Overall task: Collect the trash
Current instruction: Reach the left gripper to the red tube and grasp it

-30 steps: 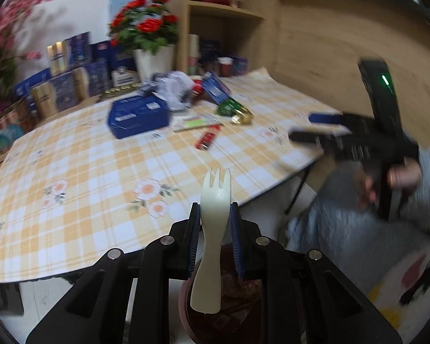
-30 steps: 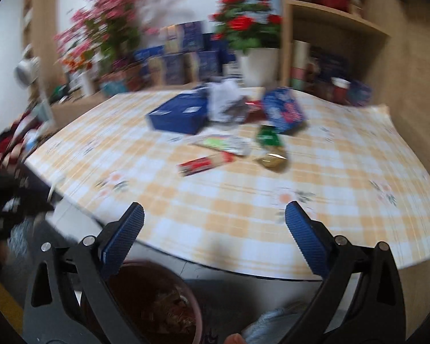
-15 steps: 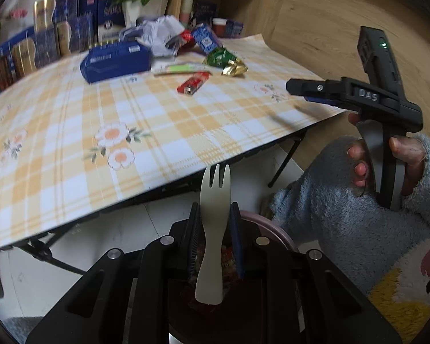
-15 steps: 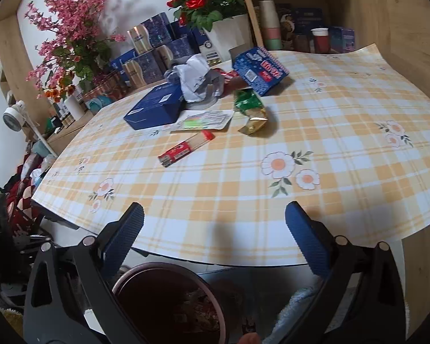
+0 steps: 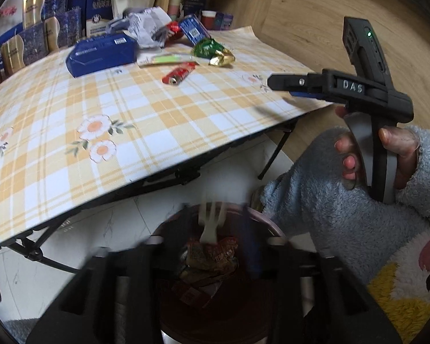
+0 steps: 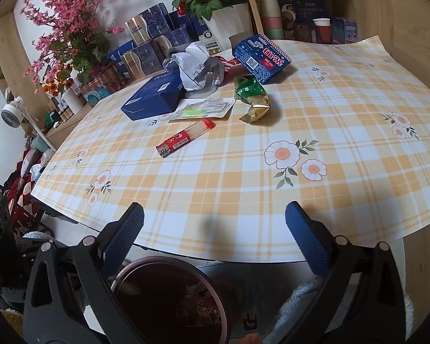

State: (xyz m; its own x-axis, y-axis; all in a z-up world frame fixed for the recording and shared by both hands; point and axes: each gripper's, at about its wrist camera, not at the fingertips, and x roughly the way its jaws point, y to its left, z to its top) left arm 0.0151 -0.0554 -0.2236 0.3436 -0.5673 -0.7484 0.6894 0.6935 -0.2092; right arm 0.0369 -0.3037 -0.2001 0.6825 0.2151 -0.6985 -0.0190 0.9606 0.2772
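Observation:
My left gripper [image 5: 212, 223] is blurred and open above the dark red trash bin [image 5: 269, 226]. A cream plastic fork [image 5: 210, 226] hangs blurred between the spread jaws over wrappers in the bin. My right gripper [image 6: 213, 220] is open and empty above the table's front edge; it also shows in the left wrist view [image 5: 275, 81]. The bin [image 6: 169, 261] sits below it. On the checked tablecloth [image 6: 243, 195] lie a red lighter-like tube [image 6: 183, 137], a green-gold wrapper [image 6: 250, 96], a clear flat packet [image 6: 203, 109], crumpled paper [image 6: 195, 68] and a blue carton [image 6: 261, 57].
A dark blue box [image 6: 154, 97] lies on the table beside the trash. Flower pots [image 6: 226, 14], gift boxes [image 6: 154, 43] and shelves stand behind the table. Folding table legs [image 5: 183, 175] show below the edge. A wooden wall [image 5: 315, 23] is on the right.
My left gripper's jaws have spread apart and the fork has slipped down toward the bin. My right gripper has moved a little farther over the table, still open.

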